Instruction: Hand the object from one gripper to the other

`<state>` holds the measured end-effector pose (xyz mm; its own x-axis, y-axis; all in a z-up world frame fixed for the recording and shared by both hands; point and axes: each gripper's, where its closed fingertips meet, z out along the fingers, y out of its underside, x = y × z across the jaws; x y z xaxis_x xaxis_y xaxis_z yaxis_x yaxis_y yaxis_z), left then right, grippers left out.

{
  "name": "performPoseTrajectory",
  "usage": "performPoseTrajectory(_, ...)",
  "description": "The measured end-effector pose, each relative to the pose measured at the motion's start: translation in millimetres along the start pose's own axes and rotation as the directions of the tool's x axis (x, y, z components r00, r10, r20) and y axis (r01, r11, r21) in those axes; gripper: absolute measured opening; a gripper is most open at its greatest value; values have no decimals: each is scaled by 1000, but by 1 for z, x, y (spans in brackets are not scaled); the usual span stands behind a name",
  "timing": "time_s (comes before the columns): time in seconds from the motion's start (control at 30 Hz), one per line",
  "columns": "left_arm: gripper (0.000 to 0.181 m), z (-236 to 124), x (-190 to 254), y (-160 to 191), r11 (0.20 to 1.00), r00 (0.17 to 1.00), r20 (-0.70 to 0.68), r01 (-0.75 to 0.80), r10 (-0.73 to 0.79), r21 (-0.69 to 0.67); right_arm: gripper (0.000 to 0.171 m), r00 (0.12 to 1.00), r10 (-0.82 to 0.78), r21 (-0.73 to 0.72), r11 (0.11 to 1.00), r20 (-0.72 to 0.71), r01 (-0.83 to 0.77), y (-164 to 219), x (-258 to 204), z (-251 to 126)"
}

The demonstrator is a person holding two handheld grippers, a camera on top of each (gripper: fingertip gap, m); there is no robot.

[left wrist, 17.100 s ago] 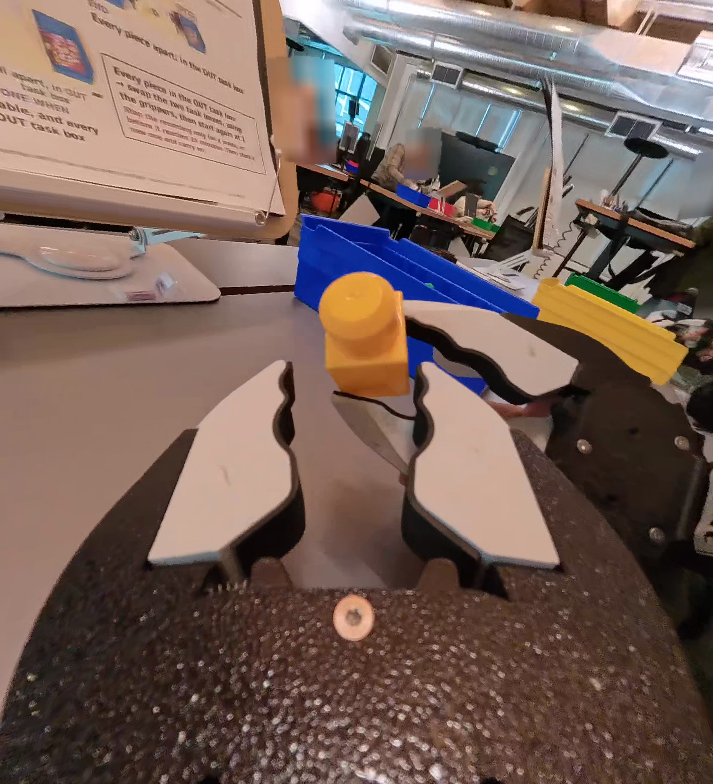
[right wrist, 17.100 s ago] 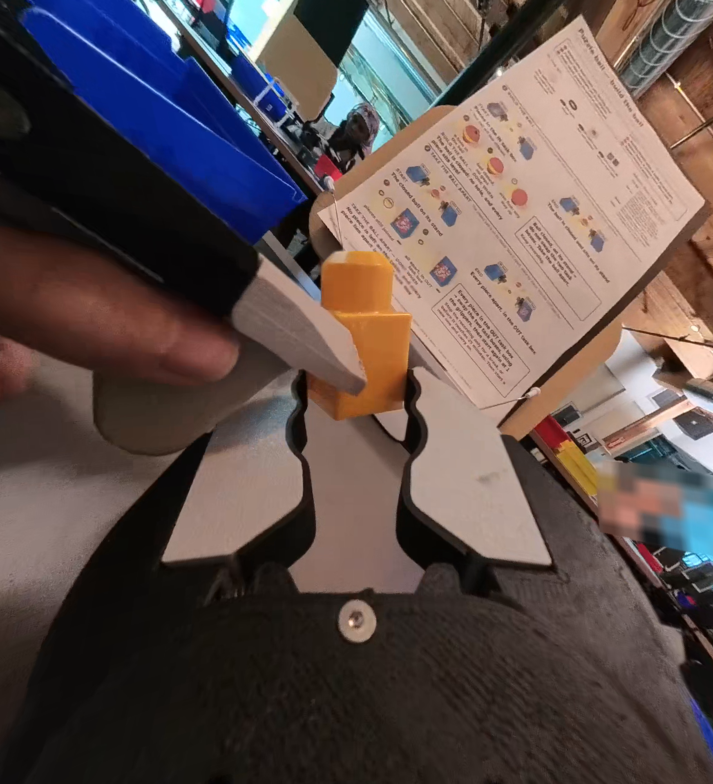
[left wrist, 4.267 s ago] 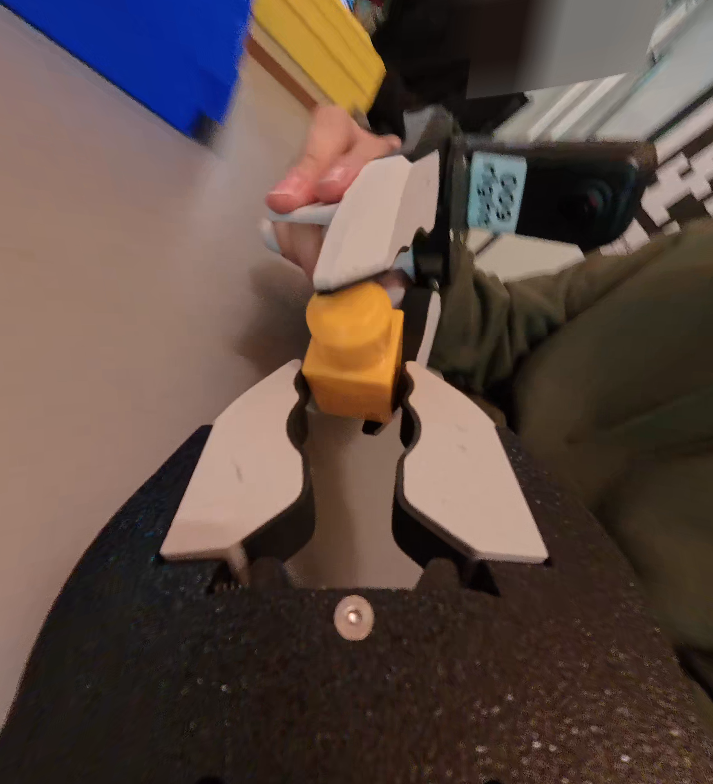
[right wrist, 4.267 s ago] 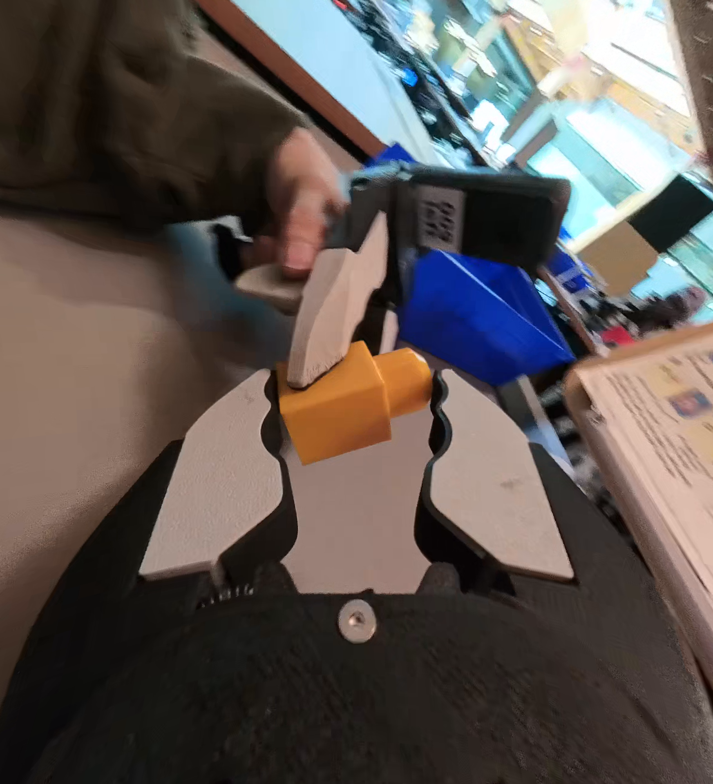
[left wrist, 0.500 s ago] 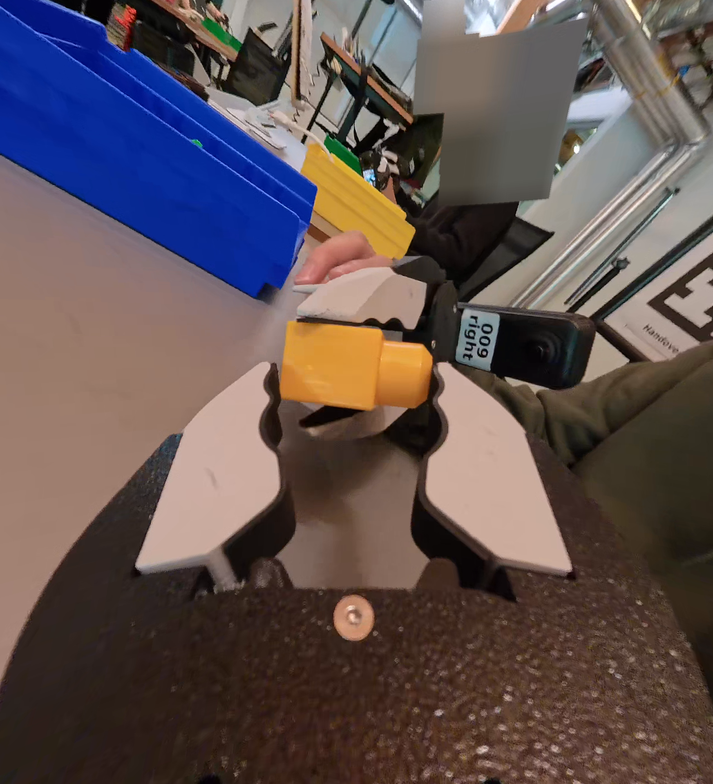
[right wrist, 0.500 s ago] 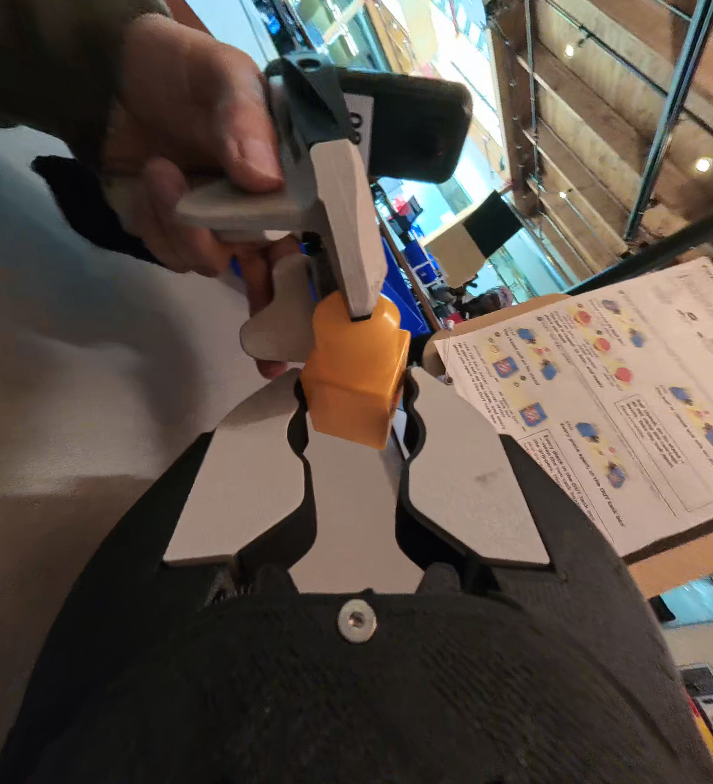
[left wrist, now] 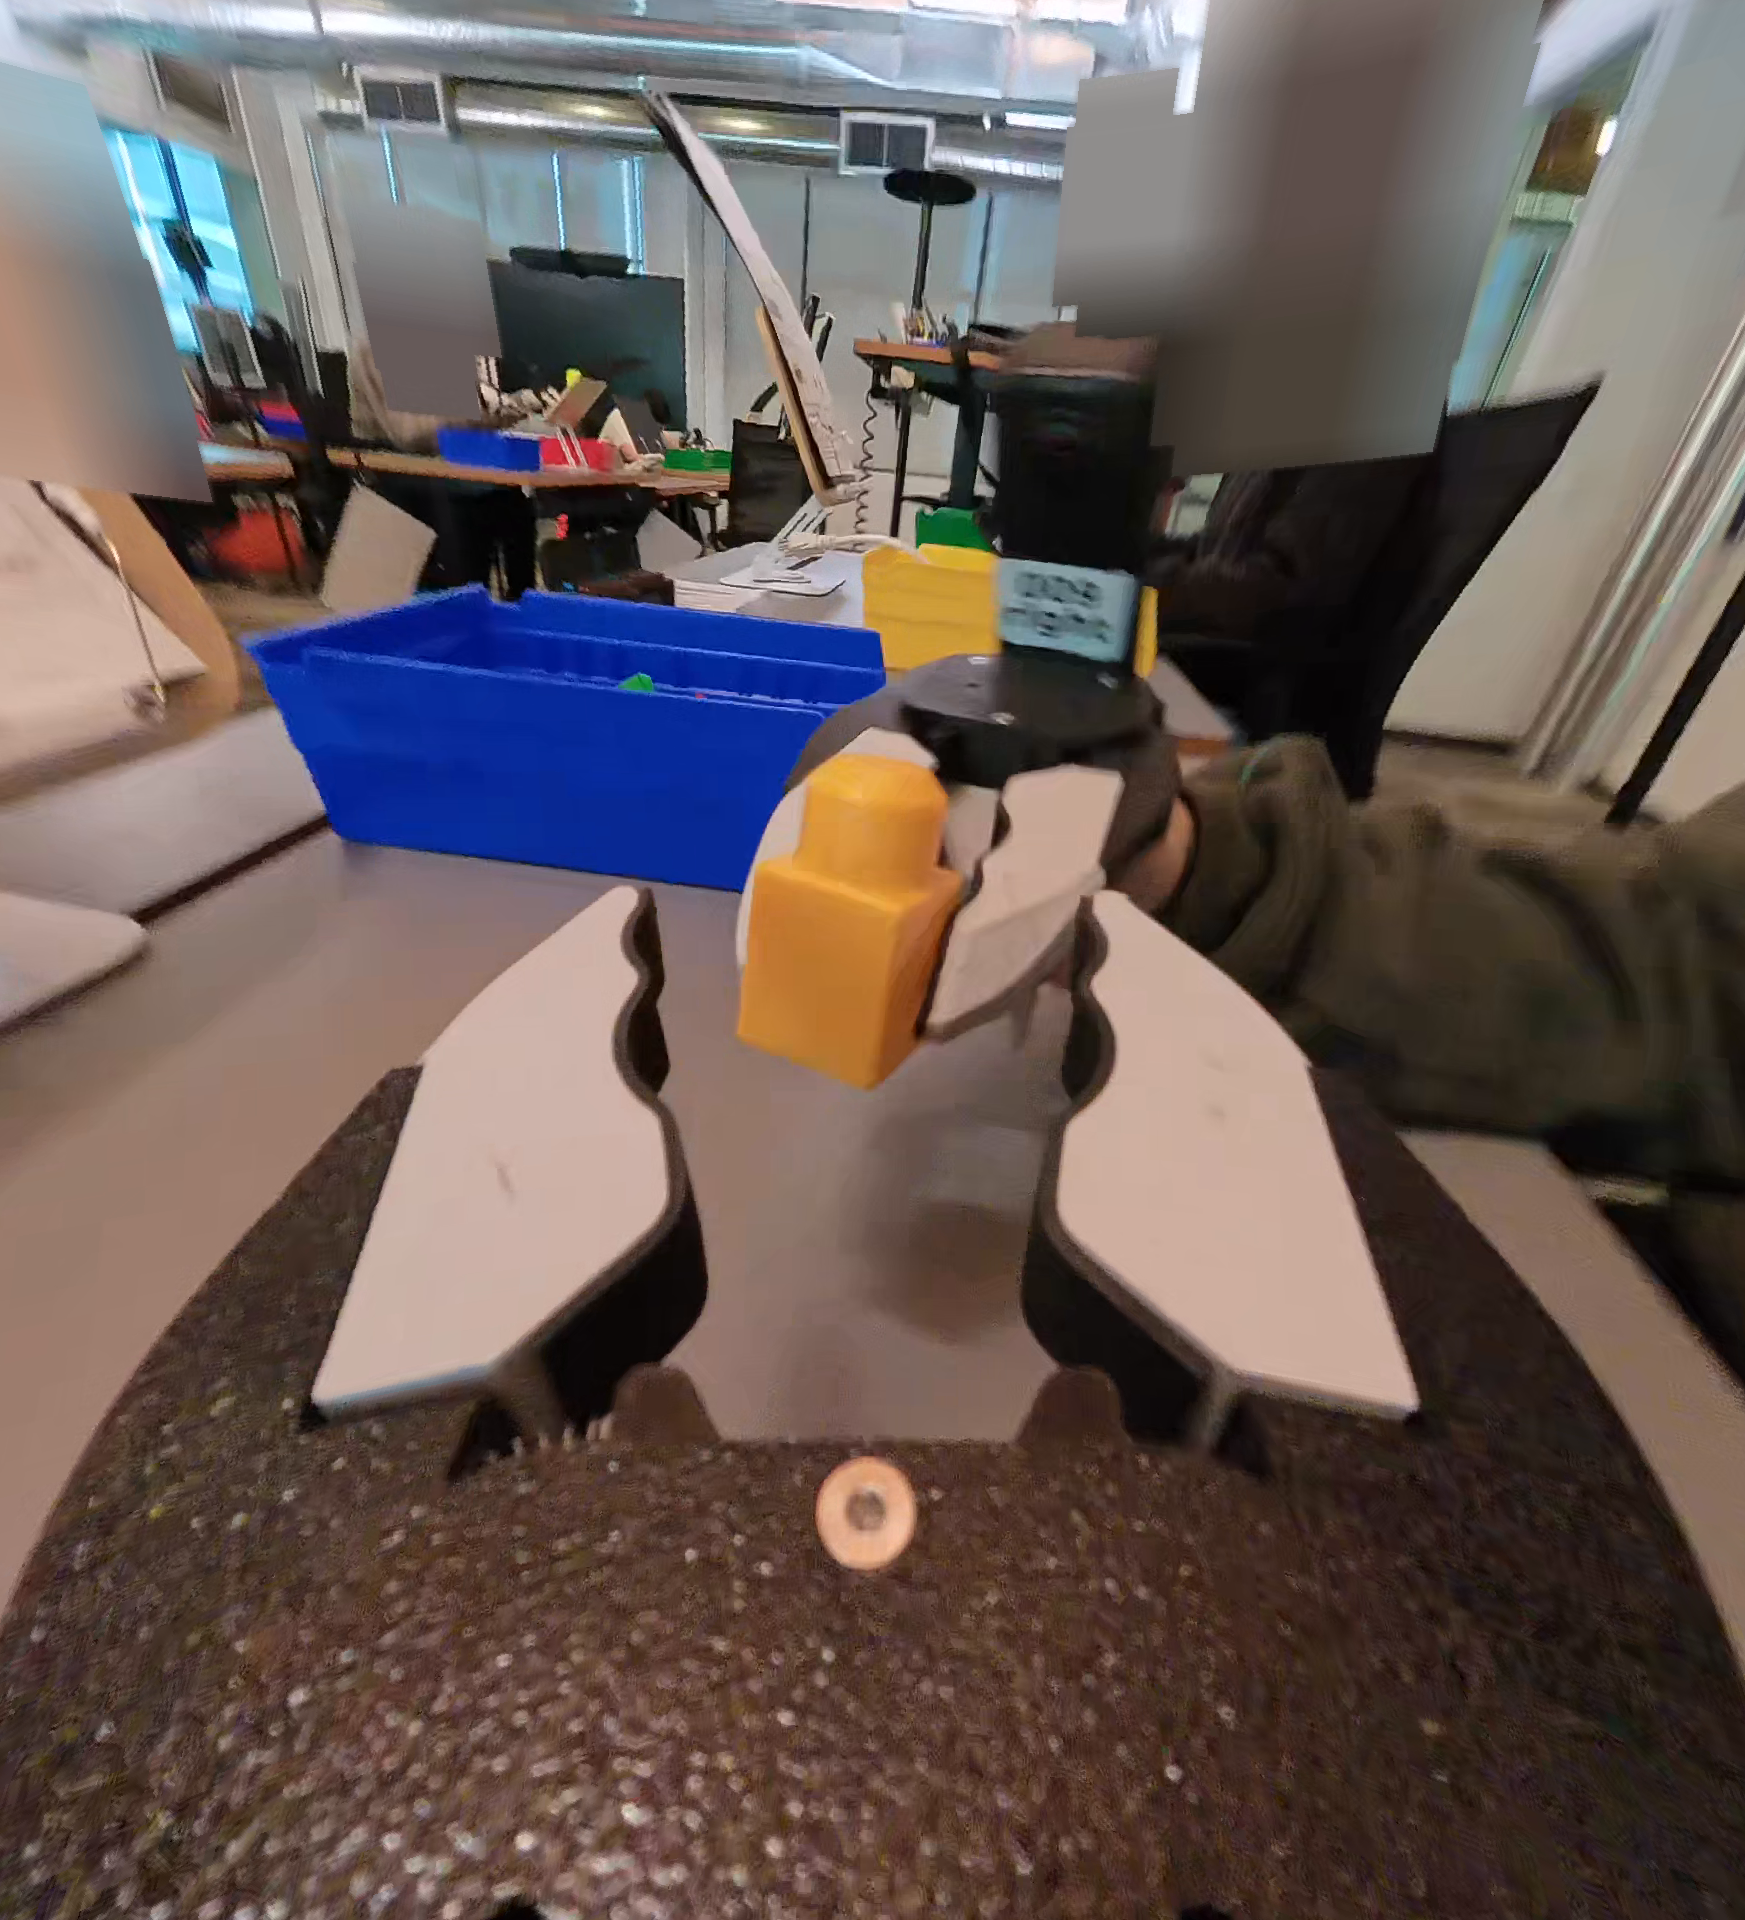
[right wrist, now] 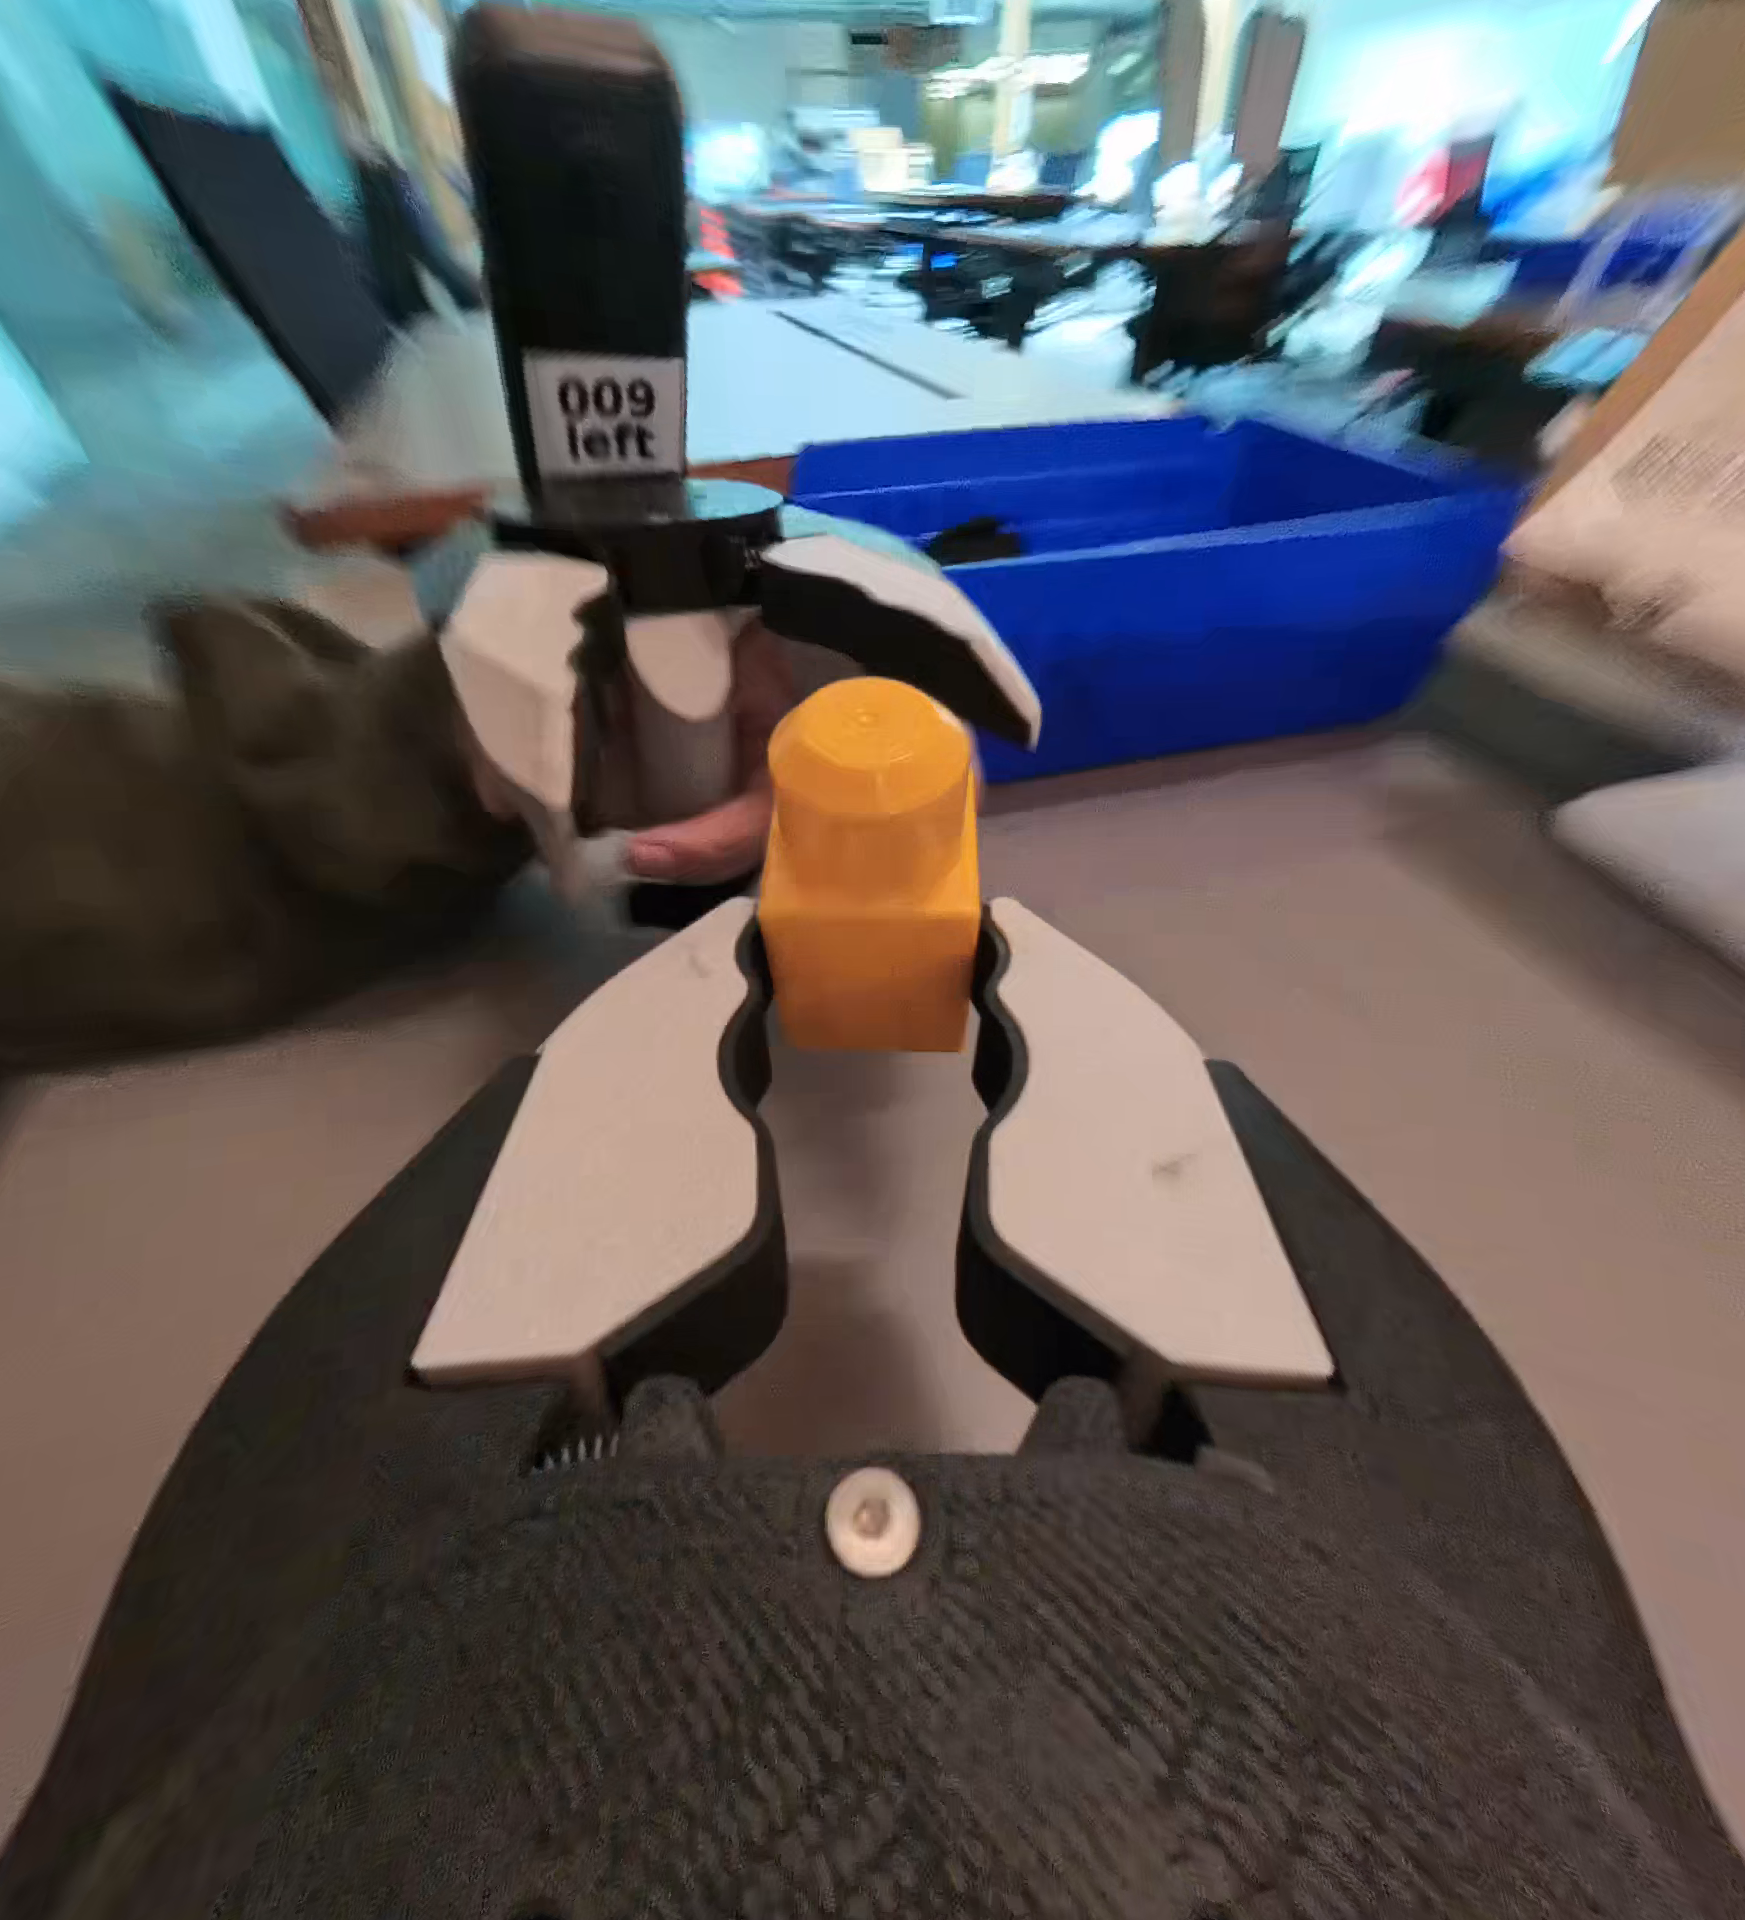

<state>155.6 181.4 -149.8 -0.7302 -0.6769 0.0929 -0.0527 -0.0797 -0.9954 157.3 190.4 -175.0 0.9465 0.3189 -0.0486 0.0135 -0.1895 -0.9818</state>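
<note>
Broadly, the grey counter [left wrist: 172,1122] carries a blue bin [left wrist: 535,748] at its far side, and both tools work above the bare part in front of it. Next in size, the right hand-held gripper [right wrist: 870,971] is closed on the square base of the orange block [right wrist: 868,883], with the round stud pointing up and free. The left hand-held gripper [left wrist: 863,997] stands wide open with nothing between its fingers; the block [left wrist: 847,925] hangs just ahead of its tips, nearer to its right finger.

To do the step well, I judge the left tool should first come to the centre of the block, then close on the stud or on the free faces of the base, away from the right fingers. The right tool should let go only after this grip is firm, otherwise the block may drop on the counter.
</note>
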Motion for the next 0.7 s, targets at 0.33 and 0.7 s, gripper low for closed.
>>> performPoseTrajectory(0.33,81,20,5,32,841,859,50,-485,510,-242,37,656,650,-204,752,384,-626,13,-30,-16)
performPoseTrajectory(0.7,63,20,-5,37,853,871,80,-450,484,-266,61,781,577,-10,806,239,-592,10,3,-10)
